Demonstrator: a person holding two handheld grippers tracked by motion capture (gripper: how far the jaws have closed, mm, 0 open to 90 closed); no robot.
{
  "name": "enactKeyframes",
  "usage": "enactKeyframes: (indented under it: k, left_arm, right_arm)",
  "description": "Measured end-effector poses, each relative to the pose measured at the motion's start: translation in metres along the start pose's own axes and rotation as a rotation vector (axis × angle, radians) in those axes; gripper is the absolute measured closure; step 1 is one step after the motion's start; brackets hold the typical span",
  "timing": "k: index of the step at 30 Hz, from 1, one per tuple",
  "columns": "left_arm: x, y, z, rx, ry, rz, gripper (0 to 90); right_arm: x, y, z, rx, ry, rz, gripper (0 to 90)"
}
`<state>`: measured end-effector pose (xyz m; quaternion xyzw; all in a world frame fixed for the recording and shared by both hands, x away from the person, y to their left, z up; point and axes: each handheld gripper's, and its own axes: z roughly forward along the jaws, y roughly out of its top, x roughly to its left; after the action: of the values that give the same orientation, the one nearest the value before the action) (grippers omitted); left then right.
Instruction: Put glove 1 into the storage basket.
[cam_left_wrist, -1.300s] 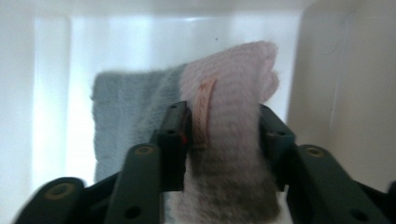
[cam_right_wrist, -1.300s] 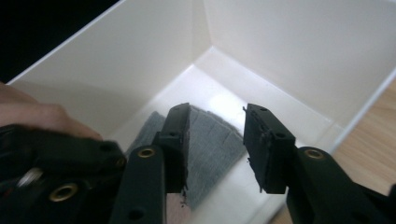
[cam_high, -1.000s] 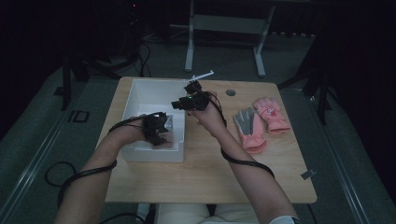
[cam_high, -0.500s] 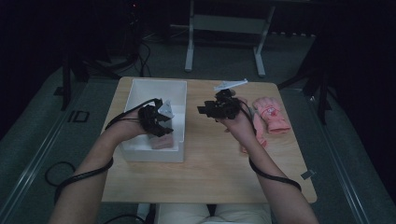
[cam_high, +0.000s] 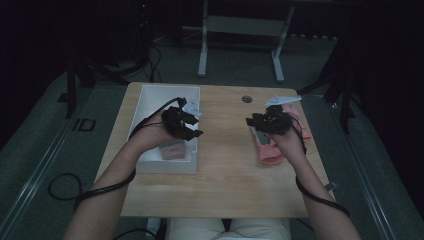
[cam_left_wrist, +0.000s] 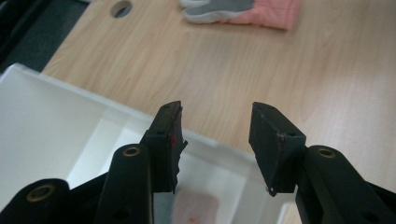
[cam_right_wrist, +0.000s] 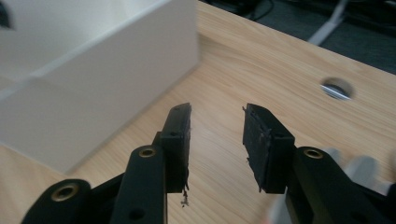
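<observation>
High view is looking down and forward from above the table (cam_high: 220, 185). Both gripper views are riding close and low, sharing the white box (cam_left_wrist: 56, 121) wall and the cable hole (cam_right_wrist: 337, 88).

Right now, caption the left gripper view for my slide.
Empty open tongs over the white bin's rim, pink glove beyond.

- One white box (cam_high: 150, 165) on the table, under the left gripper (cam_high: 186, 121).
- One pink item (cam_high: 172, 150), too blurred to identify, inside that box, below the left gripper.
- Two pink-and-grey gloves (cam_high: 270, 150), partly under the right gripper (cam_high: 260, 121).
- One round hole (cam_high: 246, 99) in the tabletop, between the two grippers and beyond them.
</observation>
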<state>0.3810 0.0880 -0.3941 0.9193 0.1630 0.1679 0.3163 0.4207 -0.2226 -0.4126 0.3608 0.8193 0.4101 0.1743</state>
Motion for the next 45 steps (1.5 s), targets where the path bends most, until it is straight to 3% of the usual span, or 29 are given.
enactKeyframes:
  k: [6,11,14,19,23,24,28,30,35,38,41,45]
  left_arm:
    - [-0.025,0.013,0.012,-0.009,-0.024,0.02,49.9]
    - [-0.051,0.021,0.026,-0.022,-0.049,0.035,44.8]
    - [-0.069,0.026,0.035,-0.025,-0.048,0.047,42.1]
    - [-0.096,0.025,0.058,-0.047,-0.081,0.035,37.4]
    - [-0.11,0.018,0.075,-0.042,-0.093,0.048,32.5]
    - [-0.119,0.011,0.087,-0.04,-0.097,0.052,28.6]
    - [-0.129,-0.004,0.104,-0.035,-0.123,0.036,19.4]
    - [-0.133,-0.011,0.109,-0.056,-0.161,0.02,14.5]
    - [-0.144,-0.026,0.116,-0.072,-0.197,0.009,8.5]
    - [-0.15,-0.036,0.123,-0.064,-0.167,-0.008,1.5]
    - [-0.157,-0.047,0.127,-0.079,-0.127,-0.018,1.4]
    - [-0.166,-0.057,0.133,-0.082,-0.111,-0.017,1.3]
  right_arm:
    - [-0.025,-0.024,-0.016,-0.029,-0.072,-0.008,64.2]
    - [-0.045,-0.04,-0.023,-0.017,-0.112,0.021,64.6]
    - [-0.054,-0.046,-0.024,-0.014,-0.13,0.026,64.6]
    - [-0.064,-0.05,-0.018,0.014,-0.151,0.03,65.4]
    - [-0.068,-0.053,-0.011,0.033,-0.146,0.032,65.3]
    - [-0.071,-0.057,-0.003,0.045,-0.148,0.032,65.2]
    - [-0.074,-0.063,0.009,0.064,-0.148,0.04,64.2]
    - [-0.075,-0.068,0.017,0.09,-0.15,0.041,63.9]
    - [-0.075,-0.077,0.034,0.127,-0.143,0.038,62.8]
    - [-0.076,-0.088,0.047,0.143,-0.144,0.033,62.0]
    - [-0.076,-0.094,0.055,0.163,-0.153,0.025,60.8]
    - [-0.075,-0.098,0.06,0.176,-0.155,-0.01,59.8]
